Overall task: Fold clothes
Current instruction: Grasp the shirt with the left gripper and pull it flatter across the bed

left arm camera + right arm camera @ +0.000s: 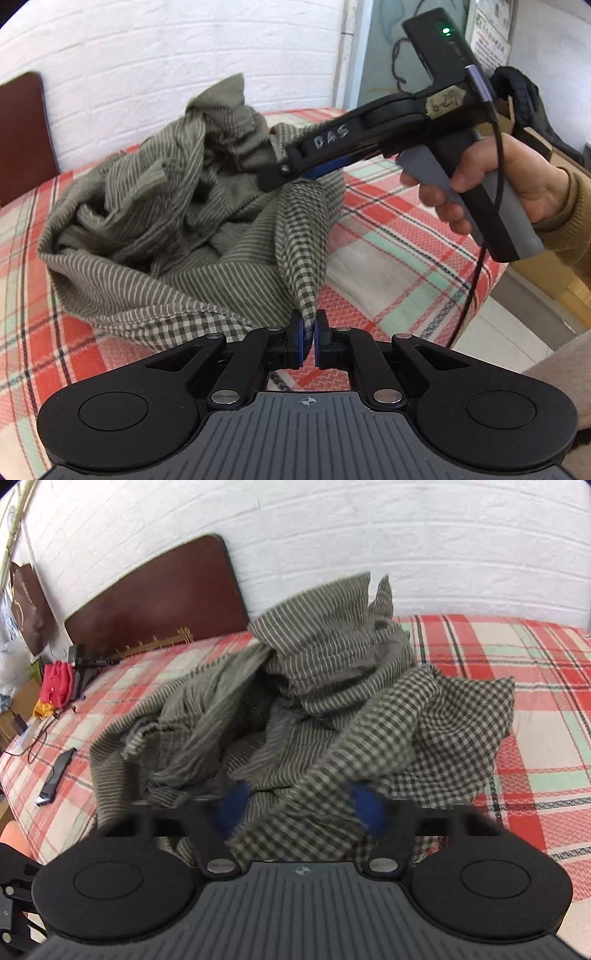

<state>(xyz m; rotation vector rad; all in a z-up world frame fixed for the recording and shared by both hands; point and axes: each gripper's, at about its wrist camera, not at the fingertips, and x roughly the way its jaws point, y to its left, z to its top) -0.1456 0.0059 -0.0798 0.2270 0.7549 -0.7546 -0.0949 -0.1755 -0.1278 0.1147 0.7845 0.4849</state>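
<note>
A crumpled grey-green garment (pixel 177 221) with striped and checked parts lies heaped on a bed with a red plaid cover (pixel 388 236). My left gripper (pixel 309 332) is shut on a checked corner of the garment at its near edge. My right gripper (pixel 275 173) reaches into the heap from the right, its tips against the cloth. In the right wrist view the garment (pixel 332 686) fills the middle, and the right gripper (pixel 301 805) is open, its blurred blue pads (pixel 369 808) wide apart with checked cloth lying between them.
A white brick wall and a brown headboard (pixel 155 590) stand behind the bed. A red cloth (pixel 55 686), cables and a dark flat device (pixel 55 775) lie at the bed's left side. The bed's edge (pixel 480 295) drops off at the right.
</note>
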